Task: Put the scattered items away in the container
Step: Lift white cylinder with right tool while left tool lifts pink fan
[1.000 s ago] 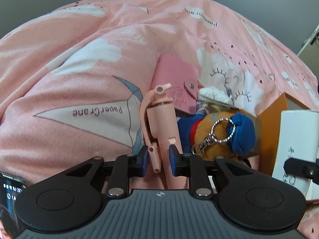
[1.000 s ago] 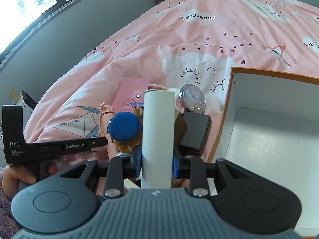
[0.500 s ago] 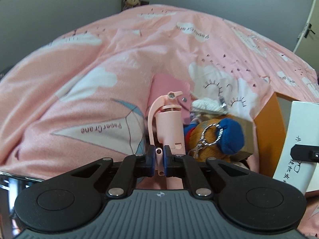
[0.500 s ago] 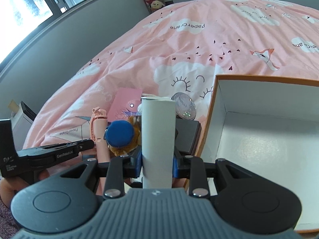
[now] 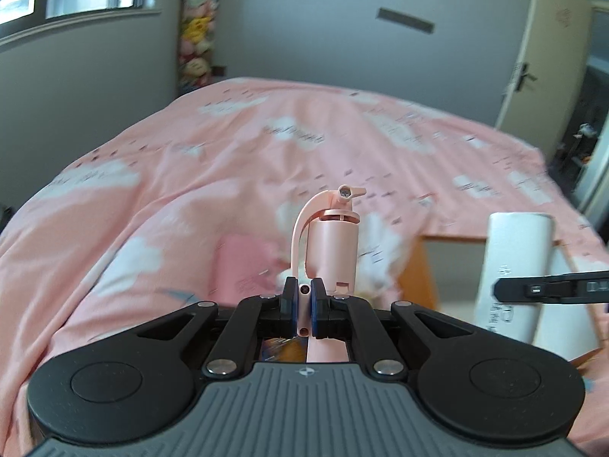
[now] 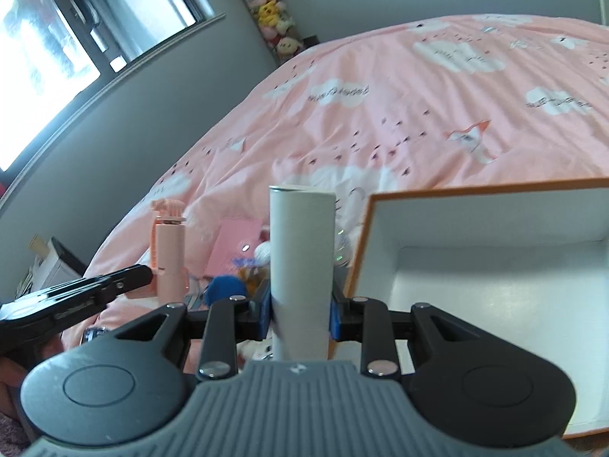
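Two grips: left gripper (image 5: 303,306) clamped on pink handheld fan (image 5: 332,245), right gripper (image 6: 300,314) clamped on white tube (image 6: 302,262), both lifted. Only right view shows open white box's (image 6: 491,213) interior, beside the tube. Pink cloud duvet (image 5: 190,175), grey walls, window (image 6: 57,49).

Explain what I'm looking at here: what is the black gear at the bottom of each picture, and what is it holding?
Each picture comes from a camera on a hand-held tool that a person carries, one per hand, looking along its tongs. The left tongs are shut on a pink handheld fan, lifted off the bed. The right tongs are shut on a white tube, beside the open orange-edged box, whose inside looks bare where visible. Each tool also shows in the other's view. Still on the pink quilt: a pink wallet and a blue-capped plush toy.
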`<state>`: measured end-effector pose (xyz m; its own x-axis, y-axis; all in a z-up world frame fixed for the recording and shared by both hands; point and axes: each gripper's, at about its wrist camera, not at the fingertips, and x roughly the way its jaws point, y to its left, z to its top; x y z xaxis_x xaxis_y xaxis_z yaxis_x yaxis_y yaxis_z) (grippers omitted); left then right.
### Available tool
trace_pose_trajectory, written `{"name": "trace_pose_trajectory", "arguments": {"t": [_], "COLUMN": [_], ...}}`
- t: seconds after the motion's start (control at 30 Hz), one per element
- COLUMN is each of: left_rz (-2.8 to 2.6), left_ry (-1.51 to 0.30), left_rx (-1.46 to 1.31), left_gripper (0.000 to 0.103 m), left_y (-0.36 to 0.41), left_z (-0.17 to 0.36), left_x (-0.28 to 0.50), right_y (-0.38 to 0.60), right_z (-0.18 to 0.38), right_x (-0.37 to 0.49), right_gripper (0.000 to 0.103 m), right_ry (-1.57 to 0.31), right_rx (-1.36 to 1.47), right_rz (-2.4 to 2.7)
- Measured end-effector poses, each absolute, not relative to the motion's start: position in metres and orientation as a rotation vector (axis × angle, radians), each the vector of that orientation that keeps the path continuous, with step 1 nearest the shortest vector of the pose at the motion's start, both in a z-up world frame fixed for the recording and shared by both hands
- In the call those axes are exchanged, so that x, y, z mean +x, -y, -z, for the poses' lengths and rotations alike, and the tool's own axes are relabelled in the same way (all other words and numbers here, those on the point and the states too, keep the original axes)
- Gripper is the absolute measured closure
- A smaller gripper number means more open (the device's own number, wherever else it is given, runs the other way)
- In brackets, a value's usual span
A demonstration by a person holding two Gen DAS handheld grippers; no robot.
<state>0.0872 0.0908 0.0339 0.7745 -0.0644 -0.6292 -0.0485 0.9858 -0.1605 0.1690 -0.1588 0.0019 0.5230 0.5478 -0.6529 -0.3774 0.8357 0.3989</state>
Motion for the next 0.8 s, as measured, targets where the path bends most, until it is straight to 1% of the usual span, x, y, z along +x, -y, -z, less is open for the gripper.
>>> {"name": "trace_pose_trajectory", "arguments": {"t": [0.23,0.43,0.8], "left_rz": [0.162,0.201,0.163], "left_ry": [-0.676,-0.74,-0.879], "left_rx": [-0.177,-0.165,-0.142], "left_gripper": [0.096,0.096,0.096], "left_y": [-0.048,-0.027,-0.022], "left_z": [-0.044,-0.025,0.009], "left_x": [0.115,0.142,0.167], "right_y": [0.188,0.193,0.176], "right_z": [-0.004,0.04,0.107], "right_x": [0.19,0.222,0.26], "right_gripper": [0.072,0.072,0.072], "right_ry": [-0.866,-1.009,-1.183], "right_rx": [0.186,0.219,0.271], "right_rz": [-0.51,-0.519,-0.558]}}
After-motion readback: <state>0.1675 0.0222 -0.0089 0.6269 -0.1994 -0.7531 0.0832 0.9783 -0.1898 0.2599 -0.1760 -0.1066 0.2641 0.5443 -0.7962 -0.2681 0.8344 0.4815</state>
